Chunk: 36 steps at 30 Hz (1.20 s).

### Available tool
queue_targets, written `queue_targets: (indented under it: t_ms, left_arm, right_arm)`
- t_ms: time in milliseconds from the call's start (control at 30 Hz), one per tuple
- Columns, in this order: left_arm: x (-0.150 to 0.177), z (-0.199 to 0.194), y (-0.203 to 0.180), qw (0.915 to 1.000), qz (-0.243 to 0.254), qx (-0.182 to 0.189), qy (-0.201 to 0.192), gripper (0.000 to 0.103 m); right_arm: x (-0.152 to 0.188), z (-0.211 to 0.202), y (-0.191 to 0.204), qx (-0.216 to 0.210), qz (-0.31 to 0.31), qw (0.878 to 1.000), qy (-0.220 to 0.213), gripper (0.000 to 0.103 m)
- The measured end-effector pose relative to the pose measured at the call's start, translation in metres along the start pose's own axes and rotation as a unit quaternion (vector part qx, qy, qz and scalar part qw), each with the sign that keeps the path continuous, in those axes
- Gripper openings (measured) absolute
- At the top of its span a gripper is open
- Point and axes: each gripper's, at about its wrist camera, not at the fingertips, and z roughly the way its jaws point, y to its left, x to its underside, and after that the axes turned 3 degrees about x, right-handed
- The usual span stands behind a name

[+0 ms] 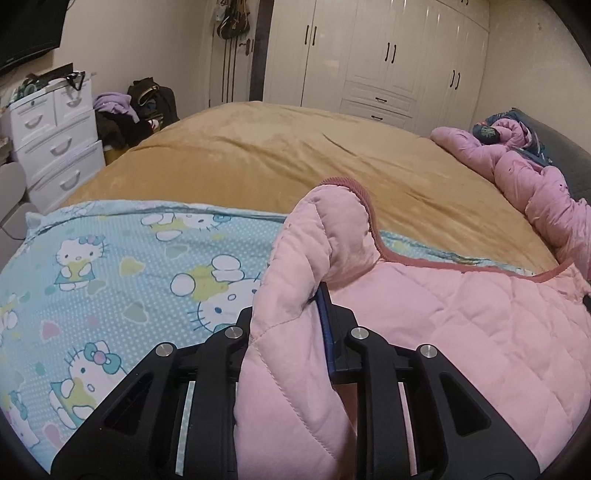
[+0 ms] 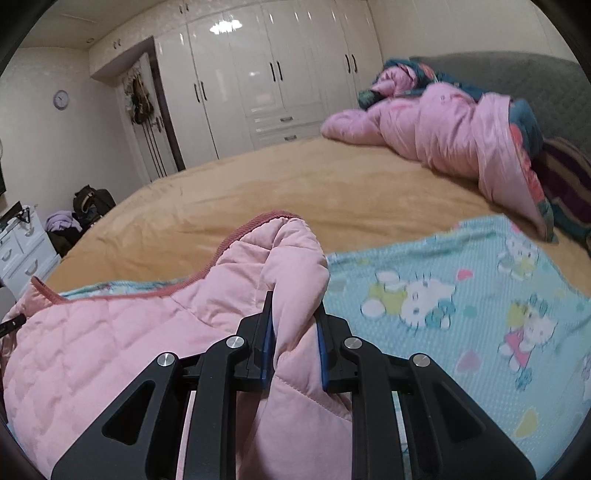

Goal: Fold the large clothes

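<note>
- The left gripper (image 1: 291,314) is squeezed tight on a corner of the pink quilted jacket (image 1: 443,332).
- The right gripper (image 2: 293,325) pinches another jacket (image 2: 110,350) corner.
- A cat-print sheet (image 2: 461,295) lies under both grippers.

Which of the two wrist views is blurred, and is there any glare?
Left wrist view: sharp, the cartoon-cat print on the light blue sheet crisp. Right wrist view: the same sheet smeared by motion blur; ceiling-light glare on the glossy white wardrobe doors.

Tan bedspread (image 1: 258,155) ahead lies open. Crumpled pink duvet (image 2: 443,129) blocks the headboard side. Drawer unit (image 1: 55,140) stands beside the bed.
</note>
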Motion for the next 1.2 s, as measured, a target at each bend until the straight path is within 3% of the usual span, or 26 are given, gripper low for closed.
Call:
queue_targets:
  t_ms: [267, 567, 900, 1000, 1033, 1067, 1200]
  left_arm:
    - [0.007, 0.013, -0.003, 0.9997, 0.006, -0.013, 0.021, 0.019]
    - [0.019, 0.031, -0.003, 0.9986, 0.009, -0.023, 0.047, 0.027]
    - [0.026, 0.038, -0.003, 0.9978, 0.007, -0.031, 0.059, 0.034]
    - [0.025, 0.035, -0.004, 0.9973, 0.013, -0.037, 0.063, 0.036]
    - [0.025, 0.033, -0.005, 0.9970, 0.014, -0.041, 0.064, 0.038]
    - [0.025, 0.030, -0.006, 0.9967, 0.016, -0.050, 0.063, 0.048]
    - [0.028, 0.017, -0.001, 0.9960, 0.007, -0.060, 0.065, 0.069]
  right_arm:
    - [0.022, 0.021, -0.009, 0.009, 0.018, 0.998, 0.051, 0.022]
    - [0.040, 0.046, -0.025, -0.022, 0.058, 0.991, 0.116, 0.031]
    - [0.045, 0.047, -0.025, -0.022, 0.068, 0.990, 0.120, 0.036]
    - [0.043, 0.043, -0.029, -0.002, 0.078, 0.989, 0.125, 0.053]
    - [0.042, 0.039, -0.030, 0.005, 0.082, 0.989, 0.126, 0.070]
    - [0.042, 0.034, -0.032, 0.020, 0.086, 0.988, 0.128, 0.089]
    - [0.045, 0.016, -0.038, 0.022, 0.099, 0.987, 0.126, 0.090]
